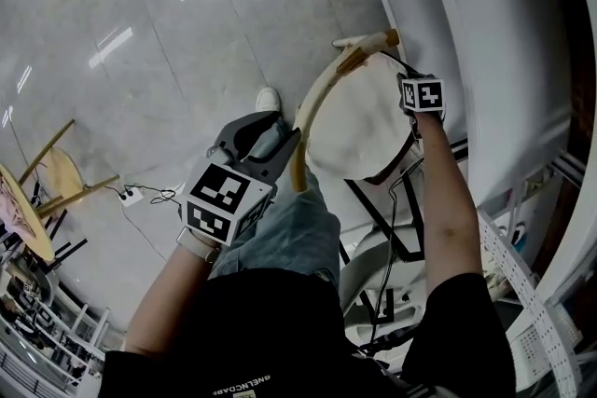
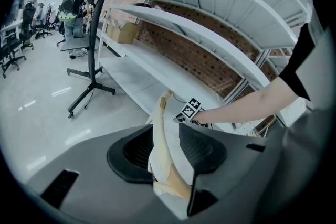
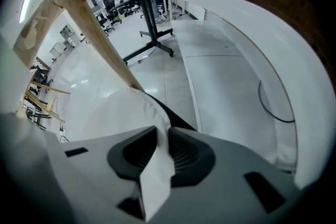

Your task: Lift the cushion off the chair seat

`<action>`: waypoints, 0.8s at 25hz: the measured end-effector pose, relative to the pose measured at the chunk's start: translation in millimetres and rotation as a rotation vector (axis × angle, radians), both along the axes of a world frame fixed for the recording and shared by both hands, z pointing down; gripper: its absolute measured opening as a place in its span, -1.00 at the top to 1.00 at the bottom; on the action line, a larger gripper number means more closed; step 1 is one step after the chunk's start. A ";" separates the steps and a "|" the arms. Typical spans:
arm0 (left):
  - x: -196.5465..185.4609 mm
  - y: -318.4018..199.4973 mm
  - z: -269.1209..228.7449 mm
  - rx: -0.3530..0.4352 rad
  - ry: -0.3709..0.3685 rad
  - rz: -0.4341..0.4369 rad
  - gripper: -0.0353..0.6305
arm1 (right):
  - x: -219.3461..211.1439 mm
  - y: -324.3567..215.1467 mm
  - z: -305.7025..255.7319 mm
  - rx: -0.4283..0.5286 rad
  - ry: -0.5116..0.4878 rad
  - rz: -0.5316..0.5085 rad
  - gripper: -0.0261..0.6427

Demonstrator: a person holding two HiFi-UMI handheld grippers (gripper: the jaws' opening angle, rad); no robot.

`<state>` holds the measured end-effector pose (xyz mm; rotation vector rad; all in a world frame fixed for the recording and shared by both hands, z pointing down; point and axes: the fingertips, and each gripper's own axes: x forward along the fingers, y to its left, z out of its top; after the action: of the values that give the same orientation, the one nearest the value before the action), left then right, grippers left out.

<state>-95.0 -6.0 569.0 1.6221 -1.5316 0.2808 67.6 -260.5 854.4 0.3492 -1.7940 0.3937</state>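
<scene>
The round white cushion [image 1: 359, 121] hangs between my two grippers, with a tan curved strip [image 1: 312, 107] along its left edge. My left gripper [image 1: 287, 149] is shut on that tan edge [image 2: 160, 128], which runs up between its jaws [image 2: 165, 147]. My right gripper [image 1: 417, 121] is at the cushion's right side. In the right gripper view its jaws [image 3: 160, 152] pinch a fold of the white fabric [image 3: 121, 113]. A wooden bar [image 3: 79, 8] slants behind the fabric there. The chair seat is hidden under the cushion.
White curved shelving [image 1: 494, 61] stands close on the right. A black frame [image 1: 382, 219] shows below the cushion. A wooden chair [image 1: 56, 182] and a power strip [image 1: 131, 194] are on the grey floor at left. A black stand [image 2: 94, 76] is further off.
</scene>
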 end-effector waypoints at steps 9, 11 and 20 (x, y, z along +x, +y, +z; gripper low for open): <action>16.1 -7.8 -15.5 0.024 0.026 0.057 0.44 | 3.9 9.4 -26.8 0.018 -0.006 0.018 0.70; 20.6 -8.7 -18.7 0.023 0.031 0.076 0.44 | 5.5 13.7 -34.3 0.020 -0.005 0.025 0.70; 21.3 -6.6 -35.4 0.020 0.014 0.128 0.45 | 3.4 35.7 -77.3 0.053 -0.034 0.059 0.70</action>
<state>-73.7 -12.6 533.6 1.7370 -1.4267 0.3242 71.1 -224.8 777.1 0.4355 -1.8328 0.3956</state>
